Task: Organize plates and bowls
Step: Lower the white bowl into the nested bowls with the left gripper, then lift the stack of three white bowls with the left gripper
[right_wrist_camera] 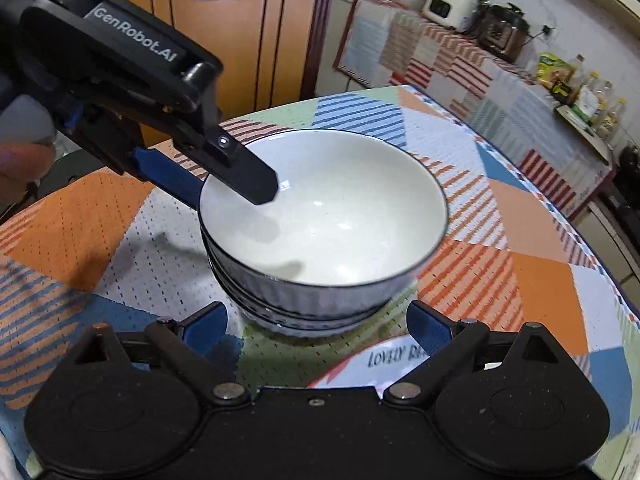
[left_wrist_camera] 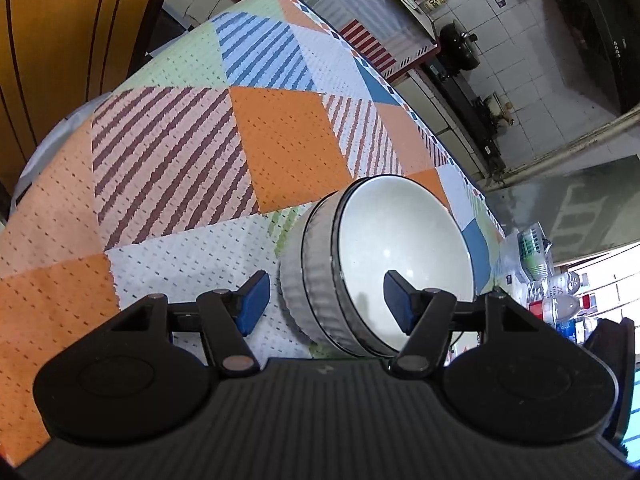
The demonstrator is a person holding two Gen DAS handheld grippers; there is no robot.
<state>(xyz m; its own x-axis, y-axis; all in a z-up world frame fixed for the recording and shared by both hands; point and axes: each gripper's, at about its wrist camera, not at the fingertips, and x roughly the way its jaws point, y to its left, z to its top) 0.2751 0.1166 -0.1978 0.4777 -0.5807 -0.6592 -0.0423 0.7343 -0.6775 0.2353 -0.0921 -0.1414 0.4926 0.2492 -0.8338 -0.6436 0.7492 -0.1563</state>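
A stack of bowls [right_wrist_camera: 340, 208], white inside with ribbed grey walls and dark rims, stands on the round table's patchwork cloth [right_wrist_camera: 520, 240]. In the left wrist view the stack [left_wrist_camera: 400, 232] looks tilted and fills the lower middle. My left gripper [left_wrist_camera: 328, 302] straddles the top bowl's near wall, one blue pad inside and one outside, with gaps on both sides. From the right wrist view, the left gripper [right_wrist_camera: 230, 198] comes in from the upper left, its black finger [right_wrist_camera: 256, 184] inside the bowl. My right gripper [right_wrist_camera: 318, 320] is open just in front of the stack's base, touching nothing.
An orange wooden chair back [right_wrist_camera: 248, 40] stands behind the table. A covered counter with appliances [right_wrist_camera: 500, 32] and bottles runs along the back right. Plastic water bottles [left_wrist_camera: 560, 292] stand beyond the table's right edge. A fingertip [right_wrist_camera: 20, 160] shows at the left edge.
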